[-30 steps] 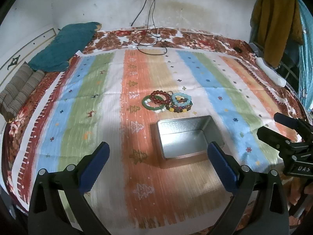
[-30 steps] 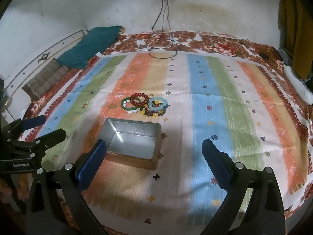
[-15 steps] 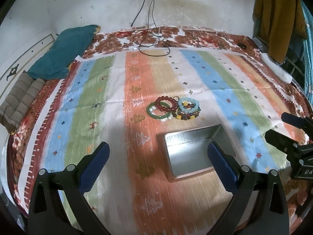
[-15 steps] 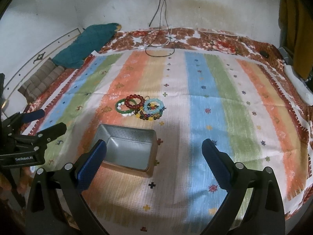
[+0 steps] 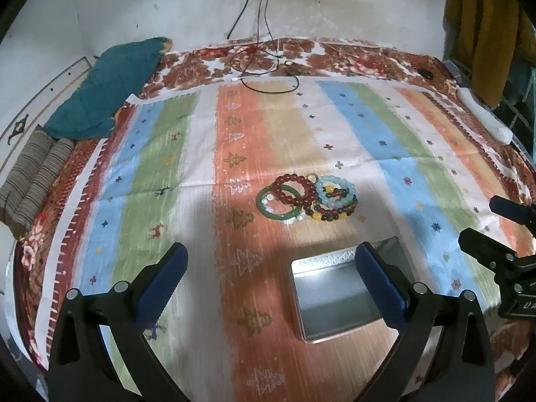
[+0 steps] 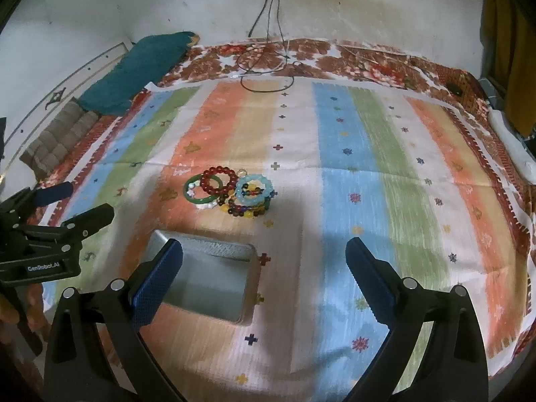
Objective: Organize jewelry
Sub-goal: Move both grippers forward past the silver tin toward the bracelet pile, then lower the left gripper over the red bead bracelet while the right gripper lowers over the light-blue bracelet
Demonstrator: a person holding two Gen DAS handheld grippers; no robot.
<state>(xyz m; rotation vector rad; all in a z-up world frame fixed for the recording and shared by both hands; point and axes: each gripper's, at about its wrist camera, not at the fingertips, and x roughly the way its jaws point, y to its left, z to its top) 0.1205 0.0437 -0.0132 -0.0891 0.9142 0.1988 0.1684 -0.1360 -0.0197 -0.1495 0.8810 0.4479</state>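
A pile of bracelets lies on the striped cloth: a green bangle (image 5: 268, 208) (image 6: 192, 195), a dark red bead bracelet (image 5: 294, 187) (image 6: 221, 181), a light blue bead bracelet (image 5: 336, 191) (image 6: 255, 188) and mixed yellow and brown beads (image 5: 330, 214) (image 6: 244, 212). An open, empty metal tin (image 5: 330, 296) (image 6: 207, 284) stands nearer than the pile. My left gripper (image 5: 271, 278) is open and empty, above the cloth left of the tin. My right gripper (image 6: 264, 268) is open and empty, above the tin's right side. Each gripper shows at the edge of the other's view, the right (image 5: 502, 234) and the left (image 6: 57, 211).
The striped cloth (image 5: 167, 174) covers a floral bedspread (image 5: 335, 53). A teal pillow (image 5: 110, 90) and a striped folded blanket (image 5: 30, 174) lie at the far left. Black cables (image 5: 264, 77) trail from a wall socket onto the bed. Clothes (image 5: 482, 30) hang at the right.
Both grippers have moved forward toward the bracelets, so the tin and the pile sit lower and larger in both views. Both stay open. Nothing on the cloth has moved.
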